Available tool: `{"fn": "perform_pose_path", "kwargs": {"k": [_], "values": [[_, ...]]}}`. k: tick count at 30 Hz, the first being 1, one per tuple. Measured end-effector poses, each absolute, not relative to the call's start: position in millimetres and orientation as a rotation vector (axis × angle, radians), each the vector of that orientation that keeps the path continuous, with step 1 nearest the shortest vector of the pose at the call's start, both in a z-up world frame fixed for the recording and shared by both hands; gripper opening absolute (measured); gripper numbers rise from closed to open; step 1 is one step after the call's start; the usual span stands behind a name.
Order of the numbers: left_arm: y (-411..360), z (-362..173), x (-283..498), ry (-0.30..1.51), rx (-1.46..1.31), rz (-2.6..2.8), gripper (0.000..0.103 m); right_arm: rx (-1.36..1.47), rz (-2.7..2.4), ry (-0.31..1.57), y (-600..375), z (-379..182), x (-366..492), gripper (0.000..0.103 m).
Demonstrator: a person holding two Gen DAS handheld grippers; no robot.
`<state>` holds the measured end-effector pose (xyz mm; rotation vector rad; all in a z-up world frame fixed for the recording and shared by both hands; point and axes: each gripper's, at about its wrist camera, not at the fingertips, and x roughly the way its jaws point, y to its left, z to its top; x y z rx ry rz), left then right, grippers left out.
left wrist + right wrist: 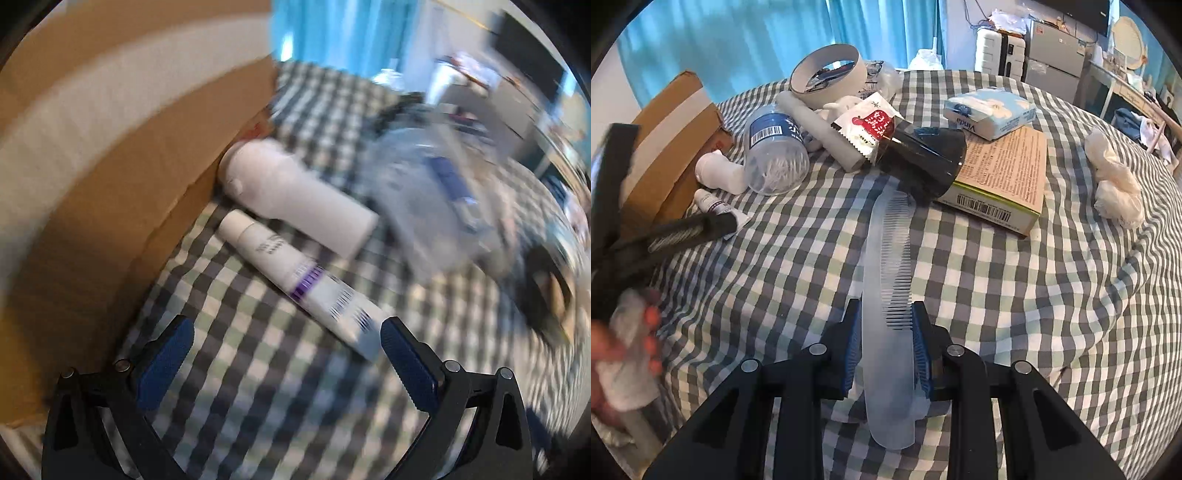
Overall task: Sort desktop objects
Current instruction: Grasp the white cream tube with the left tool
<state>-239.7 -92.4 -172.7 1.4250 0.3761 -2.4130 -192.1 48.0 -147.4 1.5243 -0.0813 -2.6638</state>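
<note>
My right gripper (884, 328) is shut on a translucent white comb (888, 258) and holds it above the checked cloth. My left gripper (286, 332) is open and empty, just above a white tube with a purple band (299, 280) that lies beside a white bottle (291, 195) next to a cardboard box (122, 155). The left wrist view is blurred. In the right wrist view the left gripper (665, 232) shows at the far left over the same tube (713, 203).
A clear cotton-swab jar (775, 147), a roll of tape (827, 74), a red-and-white sachet (868, 125), a dark cup (923, 158), a tissue pack (990, 110), a printed box (1004, 177) and crumpled tissue (1115, 184) lie on the checked cloth (997, 295).
</note>
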Motion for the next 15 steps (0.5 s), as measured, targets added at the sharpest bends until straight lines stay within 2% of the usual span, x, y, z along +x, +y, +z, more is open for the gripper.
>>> {"fn": "perform_pose_path", "kwargs": {"k": [4,6,8,9,10,13,15], "values": [[-102.5,-176.9,-252.9,0.429,1.359,-2.436,0.103,1.529,-2.656,-0.066,47.7,-149.8,-199.7,0.026],[-105.7,-176.9,-256.0,0.411,1.366,-2.459,0.09,1.533,-2.654,-0.08,49.2,-151.0,-202.2,0.026],[-107.1,-172.8,-256.1,0.366,1.365,-2.51,0.053,1.535,-2.655,-0.098,49.1,-152.1,-204.4,0.026],[-108.3,-170.8,-255.9,0.364,1.391,-2.539,0.049,1.537,-2.655,-0.101,47.9,-153.1,-205.0,0.026],[-109.3,-169.3,-254.9,0.374,1.411,-2.55,0.036,1.537,-2.657,-0.101,46.4,-153.6,-206.4,0.026],[-115.3,-164.6,-247.2,0.441,1.459,-2.578,0.023,1.54,-2.664,-0.121,45.0,-152.5,-205.0,0.026],[-115.0,-161.0,-239.3,0.401,1.483,-2.606,0.014,1.535,-2.672,-0.137,40.9,-149.3,-201.3,0.026]]}}
